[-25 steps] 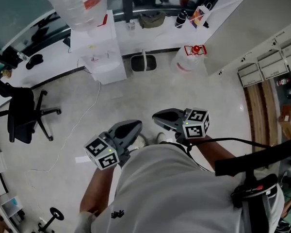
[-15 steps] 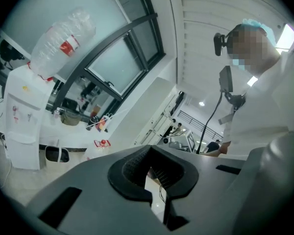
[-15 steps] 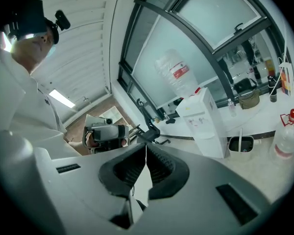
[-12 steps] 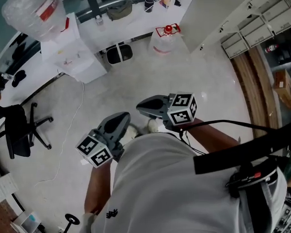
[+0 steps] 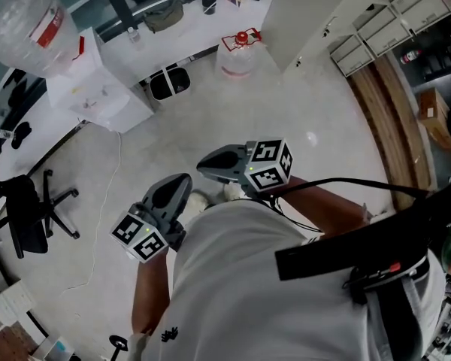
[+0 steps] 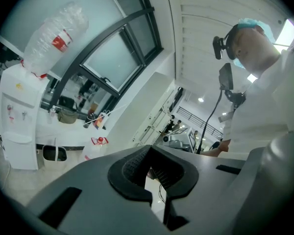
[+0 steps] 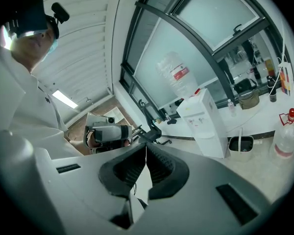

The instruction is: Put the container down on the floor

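Note:
The container, a clear water jug (image 5: 239, 53) with a red cap, stands on the floor by the white counter, far from both grippers. It also shows small in the left gripper view (image 6: 95, 148) and the right gripper view (image 7: 287, 138). My left gripper (image 5: 177, 184) and right gripper (image 5: 204, 165) hover close to the person's body, pointing toward the jug. In both gripper views the jaws of the left gripper (image 6: 149, 151) and the right gripper (image 7: 146, 150) meet at the tip with nothing between them.
A white water dispenser (image 5: 98, 89) with an upturned bottle (image 5: 26, 28) stands at the left. A small bin (image 5: 165, 85) sits between it and the jug. A black office chair (image 5: 22, 216) is at the far left, drawer cabinets (image 5: 383, 21) at the upper right.
The head view has swung, so the room slid left and up in frame. Both grippers drifted slightly left and stayed shut and empty.

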{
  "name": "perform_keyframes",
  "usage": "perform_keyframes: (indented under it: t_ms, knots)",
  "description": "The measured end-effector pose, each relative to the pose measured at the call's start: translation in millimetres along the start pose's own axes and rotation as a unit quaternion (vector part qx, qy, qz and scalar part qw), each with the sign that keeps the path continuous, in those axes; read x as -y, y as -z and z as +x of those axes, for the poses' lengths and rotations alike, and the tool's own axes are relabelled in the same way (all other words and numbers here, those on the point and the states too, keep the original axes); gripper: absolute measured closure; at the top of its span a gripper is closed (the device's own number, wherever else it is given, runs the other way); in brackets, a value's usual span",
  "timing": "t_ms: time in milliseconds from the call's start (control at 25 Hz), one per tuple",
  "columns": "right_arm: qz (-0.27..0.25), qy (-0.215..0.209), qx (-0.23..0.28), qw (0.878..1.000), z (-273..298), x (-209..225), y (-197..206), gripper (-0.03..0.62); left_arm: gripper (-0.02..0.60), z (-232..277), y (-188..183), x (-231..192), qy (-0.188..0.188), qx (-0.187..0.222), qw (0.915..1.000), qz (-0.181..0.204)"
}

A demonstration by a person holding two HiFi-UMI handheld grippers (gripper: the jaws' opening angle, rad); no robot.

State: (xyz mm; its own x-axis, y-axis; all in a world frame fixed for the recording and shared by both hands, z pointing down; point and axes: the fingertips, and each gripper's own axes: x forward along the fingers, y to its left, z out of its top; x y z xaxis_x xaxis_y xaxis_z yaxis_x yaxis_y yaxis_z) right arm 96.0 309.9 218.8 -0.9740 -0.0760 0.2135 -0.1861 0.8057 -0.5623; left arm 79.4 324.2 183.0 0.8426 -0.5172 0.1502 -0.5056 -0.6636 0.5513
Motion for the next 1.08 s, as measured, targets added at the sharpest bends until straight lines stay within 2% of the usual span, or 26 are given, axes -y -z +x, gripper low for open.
perform_keyframes:
  t_ms: [400, 1080]
  knots:
    - [-0.009, -0.009, -0.008, 1.0, 11.7, 1.6, -3.1, 0.577, 0.571, -6.0, -3.5, -8.8, -0.01, 0.002, 0.9999, 0.002]
    - [-0.016, -0.015, -0.027, 0.999, 37.1, -4.1, -3.8, 0.577, 0.571, -26.4, -9.1, -24.0, -0.003, -0.003, 1.0, 0.005]
